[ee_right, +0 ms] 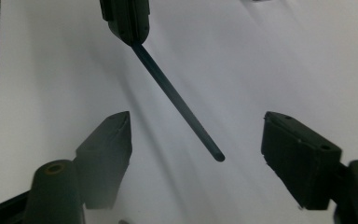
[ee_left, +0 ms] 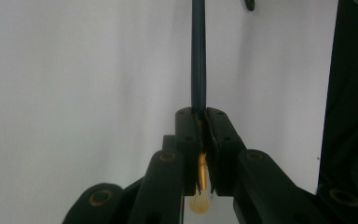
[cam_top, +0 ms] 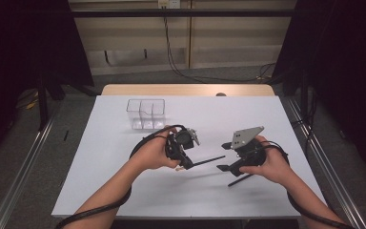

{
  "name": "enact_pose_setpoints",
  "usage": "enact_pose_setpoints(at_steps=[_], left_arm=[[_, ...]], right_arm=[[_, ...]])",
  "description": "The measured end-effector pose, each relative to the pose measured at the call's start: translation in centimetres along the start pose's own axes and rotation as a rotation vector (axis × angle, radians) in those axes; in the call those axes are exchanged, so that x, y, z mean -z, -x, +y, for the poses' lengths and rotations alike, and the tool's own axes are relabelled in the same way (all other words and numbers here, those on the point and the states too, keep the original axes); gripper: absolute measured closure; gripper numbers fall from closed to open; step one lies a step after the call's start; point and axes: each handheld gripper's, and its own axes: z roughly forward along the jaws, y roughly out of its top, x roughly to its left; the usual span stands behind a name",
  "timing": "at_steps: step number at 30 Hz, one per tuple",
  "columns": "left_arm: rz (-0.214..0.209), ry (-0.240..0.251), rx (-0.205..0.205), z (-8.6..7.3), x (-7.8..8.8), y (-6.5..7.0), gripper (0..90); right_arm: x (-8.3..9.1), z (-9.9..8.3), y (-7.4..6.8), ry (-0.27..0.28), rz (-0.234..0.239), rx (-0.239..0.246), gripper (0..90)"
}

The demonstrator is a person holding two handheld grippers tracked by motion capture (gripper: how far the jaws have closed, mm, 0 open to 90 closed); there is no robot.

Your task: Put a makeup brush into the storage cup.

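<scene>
Forearms low in the high view, the left tool (cam_top: 187, 161) clenches the dark slim brush (cam_top: 208, 160) mid-frame over the white tabletop (cam_top: 267, 119), its handle tip between the right tool's (cam_top: 225, 156) released jaws, which next must clamp it.

No readable text, label, brand, number or sign appears anywhere in these views — not on the white table top (cam_top: 124, 181), not on the clear plastic compartment box (cam_top: 146, 113), not on the black grippers or the thin dark rod. The small pale plate on the far wall (cam_top: 168, 4) is too small and blurred to read — any marking on it cannot be made out
</scene>
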Motion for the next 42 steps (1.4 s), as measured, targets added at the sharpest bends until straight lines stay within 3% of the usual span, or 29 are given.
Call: enact_pose_setpoints(at_steps=[5, 9, 10, 16, 20, 26, 35, 42], left_arm=[[-0.006, -0.004, 0.002, 0.1, 0.0, 0.0, 84.2], [-0.013, 0.003, 0.001, 0.1, 0.0, 0.0, 84.2], [-0.011, 0.005, -0.002, 0.1, 0.0, 0.0, 84.2], [-0.029, 0.010, 0.002, 0.2, 0.0, 0.1, 84.1], [-0.037, 0.009, -0.001, 0.3, 0.0, 0.1, 84.2], [-0.047, 0.018, 0.000, 0.4, -0.1, 0.2, 84.2], [-0.066, 0.003, -0.049, 0.9, -0.1, 0.2, 84.1], [-0.074, 0.024, -0.033, 1.1, 0.0, 0.3, 84.1]], right_arm=[[-0.2, 0.9, -0.1, -0.034, 0.032, 0.013, 42.9], [-0.7, 1.6, -0.3, -0.061, 0.039, 0.057, 47.1], [-0.9, 2.0, -0.3, -0.085, 0.035, 0.095, 48.4], [-1.5, 2.5, -0.7, -0.124, 0.053, 0.153, 57.9], [-1.8, 2.4, -0.8, -0.161, 0.052, 0.166, 63.0], [-1.9, 2.3, -0.7, -0.161, 0.059, 0.173, 66.7], [-2.1, 1.9, -0.7, -0.195, 0.101, 0.193, 80.0], [-2.2, 1.6, -0.9, -0.213, 0.107, 0.211, 82.5]])
